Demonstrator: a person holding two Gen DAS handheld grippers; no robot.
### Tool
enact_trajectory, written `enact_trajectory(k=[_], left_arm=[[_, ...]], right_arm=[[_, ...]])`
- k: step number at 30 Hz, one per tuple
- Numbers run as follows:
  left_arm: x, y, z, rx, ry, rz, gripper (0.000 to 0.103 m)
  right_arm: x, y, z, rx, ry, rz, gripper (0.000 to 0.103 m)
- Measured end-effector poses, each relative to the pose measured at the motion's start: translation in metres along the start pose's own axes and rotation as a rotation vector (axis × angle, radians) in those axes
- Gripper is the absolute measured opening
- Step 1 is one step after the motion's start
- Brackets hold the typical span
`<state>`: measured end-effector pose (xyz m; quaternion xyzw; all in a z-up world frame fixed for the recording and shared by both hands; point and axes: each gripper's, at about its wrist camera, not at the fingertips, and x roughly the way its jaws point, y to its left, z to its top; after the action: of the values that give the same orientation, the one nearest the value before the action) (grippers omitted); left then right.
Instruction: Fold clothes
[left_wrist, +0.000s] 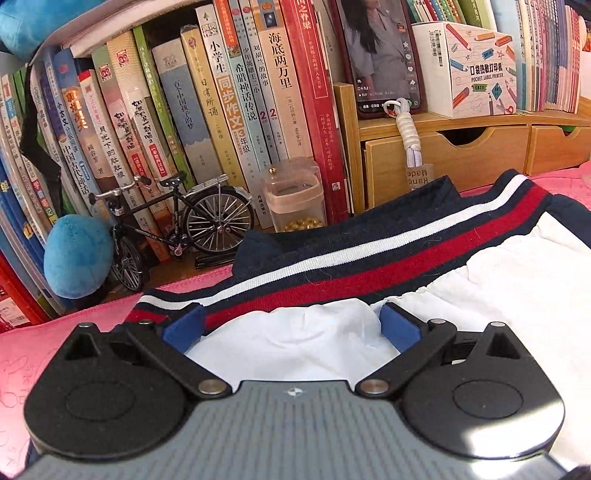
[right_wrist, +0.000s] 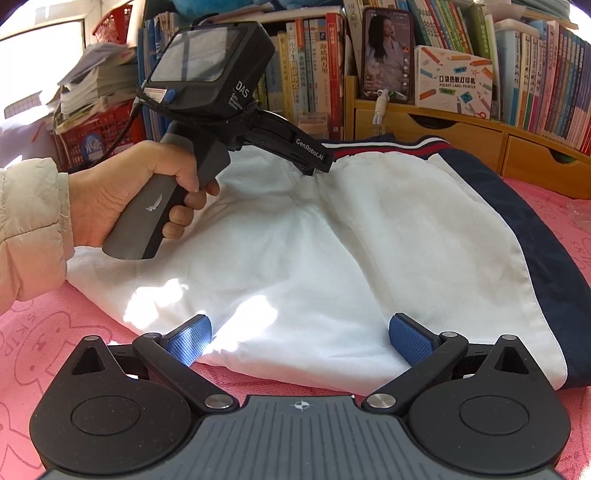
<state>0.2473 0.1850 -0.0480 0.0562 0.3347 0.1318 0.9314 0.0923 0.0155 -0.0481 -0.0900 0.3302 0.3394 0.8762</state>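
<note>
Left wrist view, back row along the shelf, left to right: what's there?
Blue plush → model bicycle → clear jar of gold beads → phone with its white cord strap → pocket label printer box. Books stand behind the first three.

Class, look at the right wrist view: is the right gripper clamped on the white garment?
No: the right gripper stands wide open, its pads apart over the white garment.
</note>
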Motion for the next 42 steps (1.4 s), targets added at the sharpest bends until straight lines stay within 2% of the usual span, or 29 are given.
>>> enact_trajectory(k=[4, 7, 11, 13, 16, 21, 26, 29, 30, 32, 33, 37, 39, 41, 42], left_arm=[[-0.06, 0.009, -0.013, -0.011, -0.069, -0.053, 0.101], [-0.104, 0.018, -0.037, -0.015, -0.11, -0.054, 0.102], [-0.147, 0.026, -0.082, -0.019, -0.111, -0.036, 0.103], [-0.155, 0.031, -0.102, -0.014, -0.08, -0.008, 0.103], [-0.157, 0.046, -0.127, -0.057, -0.018, 0.024, 0.103], [-0.144, 0.068, -0.147, -0.121, 0.043, 0.106, 0.103], [-0.142, 0.084, -0.157, -0.222, 0.056, 0.096, 0.103], [-0.142, 0.09, -0.16, -0.259, 0.064, 0.092, 0.103], [-0.142, 0.091, -0.16, -0.264, 0.066, 0.088, 0.103], [-0.142, 0.091, -0.16, -0.261, 0.064, 0.09, 0.103], [-0.142, 0.09, -0.16, -0.257, 0.062, 0.093, 0.103], [-0.144, 0.084, -0.158, -0.234, 0.056, 0.134, 0.103], [-0.151, 0.076, -0.156, -0.233, 0.037, 0.158, 0.102], [-0.161, 0.067, -0.153, -0.232, -0.003, 0.153, 0.102], [-0.168, 0.058, -0.15, -0.222, -0.04, 0.121, 0.102]], right_arm=[[0.0, 0.0, 0.0, -0.001, 0.0, 0.0, 0.103], [0.0, 0.0, 0.001, 0.0, -0.001, 0.002, 0.103], [-0.001, 0.0, 0.001, 0.002, -0.005, 0.005, 0.103], [-0.003, 0.001, 0.001, 0.002, -0.01, 0.006, 0.103], [-0.003, 0.002, 0.001, -0.006, -0.009, 0.002, 0.103], [-0.003, 0.001, 0.001, -0.003, -0.01, 0.007, 0.103], [-0.007, -0.003, -0.001, -0.013, -0.011, 0.037, 0.103], [-0.014, -0.026, -0.004, 0.077, -0.03, 0.087, 0.103], [-0.018, -0.034, -0.005, 0.102, -0.037, 0.048, 0.103], [-0.024, -0.05, -0.01, 0.092, -0.047, -0.124, 0.103], [-0.027, -0.062, -0.014, 0.088, -0.046, -0.175, 0.103], [-0.036, -0.108, -0.037, 0.141, -0.018, -0.303, 0.103], [-0.04, -0.129, -0.047, 0.208, -0.006, -0.356, 0.103], [-0.052, -0.147, -0.057, 0.327, -0.027, -0.313, 0.103], [-0.056, -0.15, -0.059, 0.362, -0.031, -0.293, 0.103]])
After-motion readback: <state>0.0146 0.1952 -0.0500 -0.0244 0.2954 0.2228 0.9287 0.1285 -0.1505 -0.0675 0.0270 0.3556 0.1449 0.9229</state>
